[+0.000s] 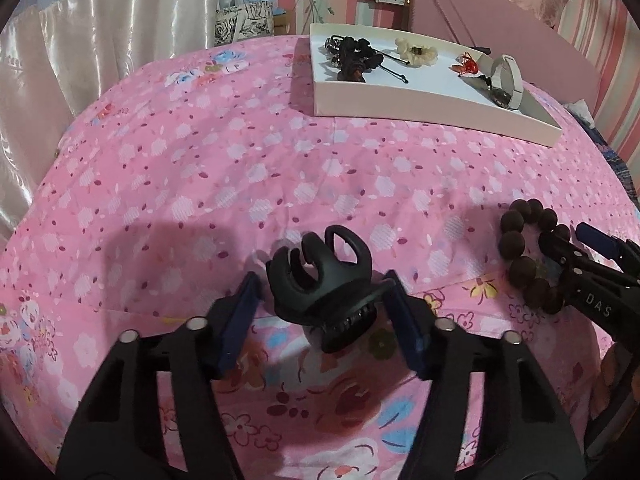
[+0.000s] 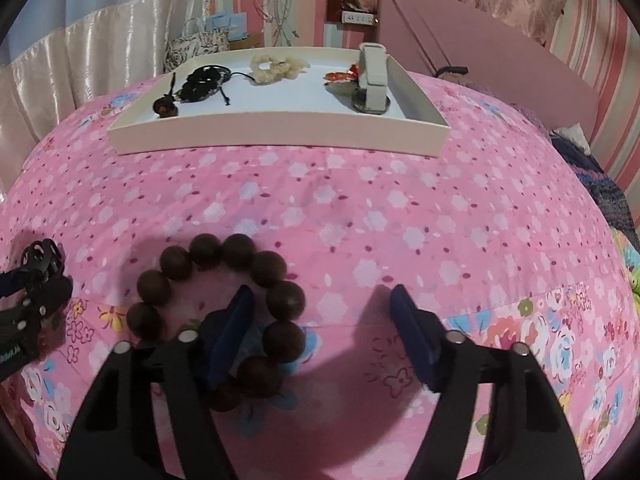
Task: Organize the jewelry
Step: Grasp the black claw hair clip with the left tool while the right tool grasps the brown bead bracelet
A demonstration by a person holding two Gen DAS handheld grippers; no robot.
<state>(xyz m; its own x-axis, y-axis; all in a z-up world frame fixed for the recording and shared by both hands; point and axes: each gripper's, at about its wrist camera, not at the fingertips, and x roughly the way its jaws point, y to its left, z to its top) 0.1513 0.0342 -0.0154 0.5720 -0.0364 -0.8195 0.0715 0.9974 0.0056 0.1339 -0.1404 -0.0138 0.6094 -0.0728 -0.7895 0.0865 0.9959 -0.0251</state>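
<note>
Left gripper (image 1: 320, 312): wide open, fingers flanking the black claw clip (image 1: 324, 284) lower centre, not clamped.
Right gripper (image 2: 324, 332): open; left finger inside the bead bracelet (image 2: 224, 312), probably to hook it.
Tray (image 2: 280, 130): upper centre, likely destination.

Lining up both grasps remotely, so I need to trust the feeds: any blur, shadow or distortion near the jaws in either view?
Left wrist view: black claw clip sharp between open jaws, shadow cast to its left, bedspread bulged by fisheye. Right wrist view: bead bracelet slightly soft, shadow beneath it; white tray looks bowed.
</note>
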